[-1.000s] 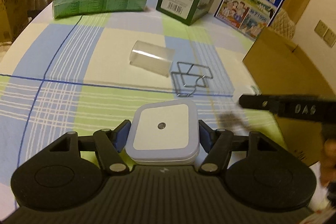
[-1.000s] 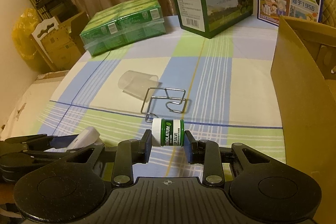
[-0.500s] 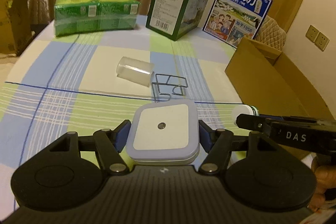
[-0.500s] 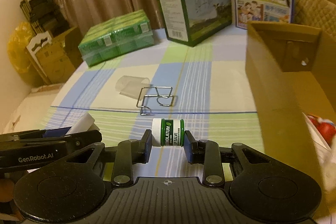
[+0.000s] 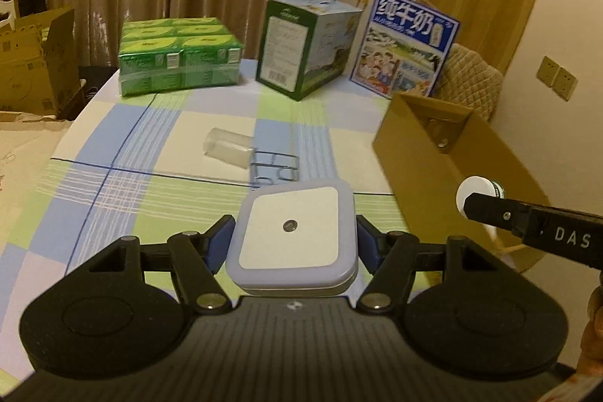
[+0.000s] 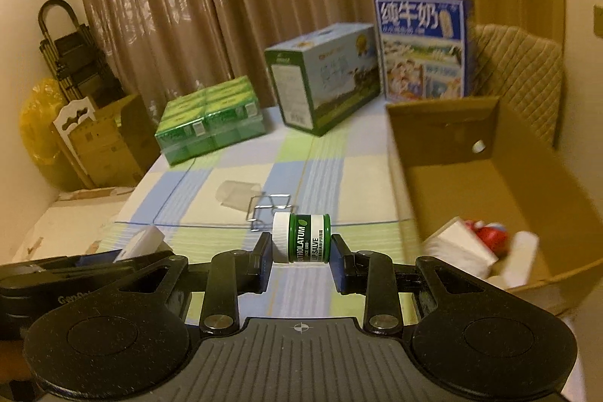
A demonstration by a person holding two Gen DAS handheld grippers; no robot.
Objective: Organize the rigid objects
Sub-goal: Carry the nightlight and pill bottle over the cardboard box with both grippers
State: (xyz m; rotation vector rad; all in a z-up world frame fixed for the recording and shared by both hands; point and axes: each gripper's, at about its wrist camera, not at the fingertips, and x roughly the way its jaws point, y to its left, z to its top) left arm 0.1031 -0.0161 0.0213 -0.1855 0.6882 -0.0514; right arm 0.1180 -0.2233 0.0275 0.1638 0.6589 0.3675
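Left gripper (image 5: 294,243) clamped on a square white night light (image 5: 293,232), held above the near part of the checked tablecloth (image 6: 350,161). Right gripper (image 6: 301,251) clamped on a small green lip salve jar (image 6: 303,238), just left of the open cardboard box (image 6: 490,183). Inside the box, blurred white and red items, perhaps toys. Farther off: clear cup (image 5: 228,147) lying beside a wire rack (image 5: 275,168).

Left gripper (image 5: 294,243): we hold it above the table, tilted downward, its jaws set fairly wide and pressing both sides of a square white device.
Right gripper (image 6: 301,245): we hold it raised and angled down, jaws drawn close, clamping a small green jar end to end.
Relative pose: our right gripper shows at the right edge of the left view.
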